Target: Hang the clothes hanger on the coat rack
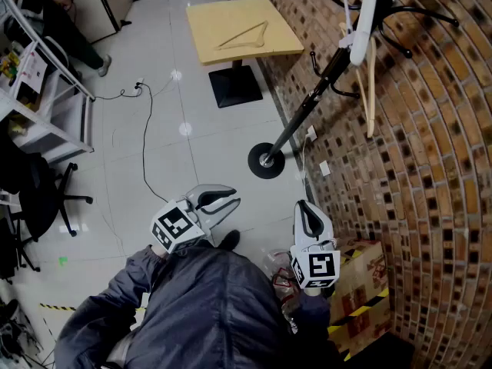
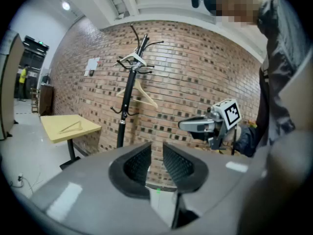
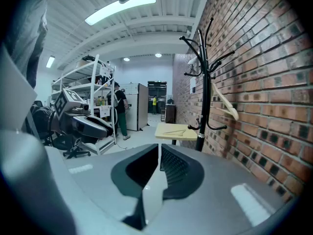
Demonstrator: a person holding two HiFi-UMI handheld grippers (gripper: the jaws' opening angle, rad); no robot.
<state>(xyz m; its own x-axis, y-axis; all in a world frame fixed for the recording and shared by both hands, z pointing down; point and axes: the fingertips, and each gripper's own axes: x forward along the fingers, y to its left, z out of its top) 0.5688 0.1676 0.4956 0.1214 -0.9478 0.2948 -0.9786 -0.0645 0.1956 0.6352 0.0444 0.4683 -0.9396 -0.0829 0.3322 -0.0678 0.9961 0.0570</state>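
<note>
The black coat rack point(image 1: 307, 114) stands by the brick wall, its round base point(image 1: 266, 161) on the floor. A wooden hanger point(image 1: 370, 91) hangs from one of its hooks, and a white one point(image 1: 363, 14) hangs higher up. A second wooden hanger point(image 1: 244, 35) lies flat on the yellow table point(image 1: 207, 21). My left gripper point(image 1: 229, 200) is held low in front of me, its jaws slightly apart and empty. My right gripper point(image 1: 306, 207) is shut and holds nothing. In the left gripper view the rack point(image 2: 126, 102) stands beyond my left gripper point(image 2: 156, 148). In the right gripper view my right gripper point(image 3: 160, 151) faces the table hanger point(image 3: 175, 130).
A cardboard box with yellow-black tape point(image 1: 361, 283) sits by the wall at my right. On the left are an office chair point(image 1: 38, 198) and white shelving point(image 1: 38, 91). A cable point(image 1: 144, 129) runs across the tiled floor. A person point(image 1: 61, 21) sits at the far left.
</note>
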